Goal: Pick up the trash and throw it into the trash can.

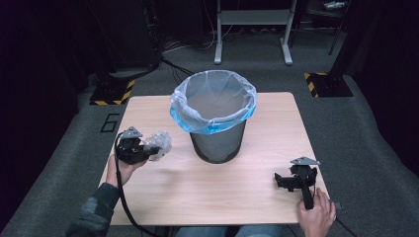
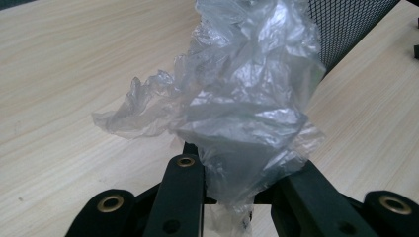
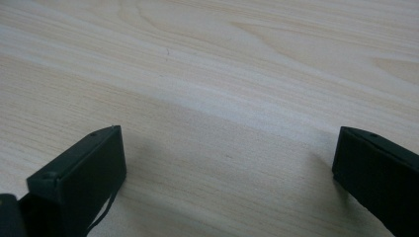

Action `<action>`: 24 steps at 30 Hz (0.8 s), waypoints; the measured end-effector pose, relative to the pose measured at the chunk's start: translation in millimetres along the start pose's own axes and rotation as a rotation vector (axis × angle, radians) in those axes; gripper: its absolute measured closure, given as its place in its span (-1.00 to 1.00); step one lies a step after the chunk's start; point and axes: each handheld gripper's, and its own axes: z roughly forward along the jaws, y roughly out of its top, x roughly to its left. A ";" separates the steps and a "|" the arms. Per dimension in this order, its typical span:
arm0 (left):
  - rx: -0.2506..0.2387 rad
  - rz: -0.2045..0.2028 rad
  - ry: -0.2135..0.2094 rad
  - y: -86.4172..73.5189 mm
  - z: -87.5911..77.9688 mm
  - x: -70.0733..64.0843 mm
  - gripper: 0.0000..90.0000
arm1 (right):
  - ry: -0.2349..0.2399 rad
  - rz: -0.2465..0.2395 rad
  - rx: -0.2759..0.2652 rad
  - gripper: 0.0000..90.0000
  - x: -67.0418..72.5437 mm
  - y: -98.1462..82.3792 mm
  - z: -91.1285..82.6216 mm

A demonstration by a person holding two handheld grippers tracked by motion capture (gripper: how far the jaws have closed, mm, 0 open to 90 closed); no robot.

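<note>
A crumpled wad of clear plastic film (image 1: 159,143) hangs off the table's left side, held by my left gripper (image 1: 143,150), which is shut on it. In the left gripper view the film (image 2: 247,98) rises from between the two black jaws and hides part of the bin's mesh wall. A black mesh bin (image 1: 217,140) lined with a clear and blue bag (image 1: 213,101) stands upright mid-table, just right of the wad. My right gripper (image 1: 282,181) rests low at the front right corner, open. Its fingers (image 3: 79,173) stand wide apart over bare wood.
The light wooden table (image 1: 197,192) has free room in front of the bin and between the two hands. Beyond it are dark floor, cables, yellow-black striped bases (image 1: 114,93) and a white frame's legs (image 1: 252,29).
</note>
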 end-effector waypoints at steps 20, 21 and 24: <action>-0.006 0.053 -0.020 38.1 -22.6 1.3 0.76 | 0.001 -0.002 -0.001 -1.00 -0.1 0.0 0.1; -0.006 0.051 -0.022 39.1 -23.0 1.3 0.76 | 0.001 0.000 0.000 -1.00 0.0 0.0 0.0; -0.001 0.050 -0.027 44.3 -24.9 3.8 0.76 | 0.001 -0.002 -0.001 -1.00 -0.1 0.1 0.1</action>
